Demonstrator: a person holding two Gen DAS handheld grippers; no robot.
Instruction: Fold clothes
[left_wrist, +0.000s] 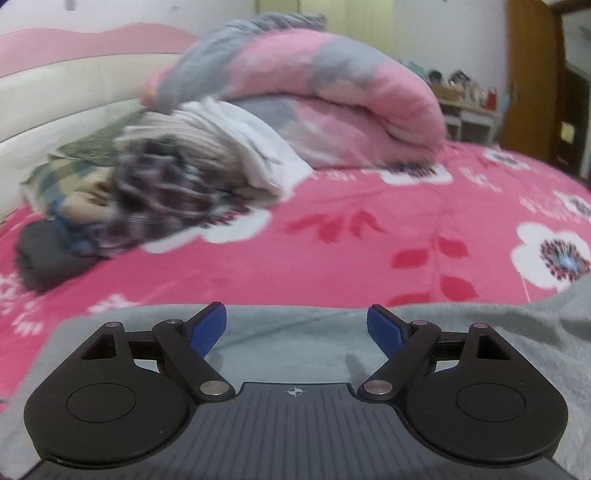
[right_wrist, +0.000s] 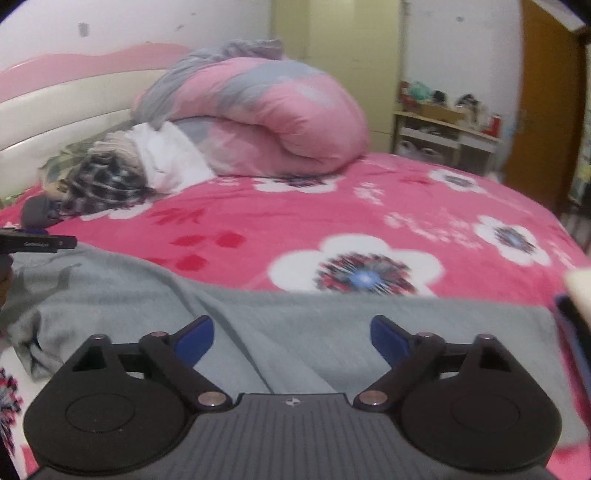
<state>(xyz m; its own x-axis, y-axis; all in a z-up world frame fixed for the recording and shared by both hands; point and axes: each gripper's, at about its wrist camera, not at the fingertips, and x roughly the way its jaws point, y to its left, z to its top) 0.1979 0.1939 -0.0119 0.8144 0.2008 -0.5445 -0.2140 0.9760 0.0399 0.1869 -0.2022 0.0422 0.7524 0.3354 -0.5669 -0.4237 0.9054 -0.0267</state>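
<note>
The left gripper, black with blue finger pads, tips down a little over a soft grey cloth garment lying on the bright pink bedsheet with white flowers. Its jaws are wide apart and hold nothing.

The right gripper tips down the same way over the same grey garment. Its jaws are wide too, and empty.

Farther back, a messy pile of checked and white clothes leans against a big rolled pink and grey quilt.
</note>
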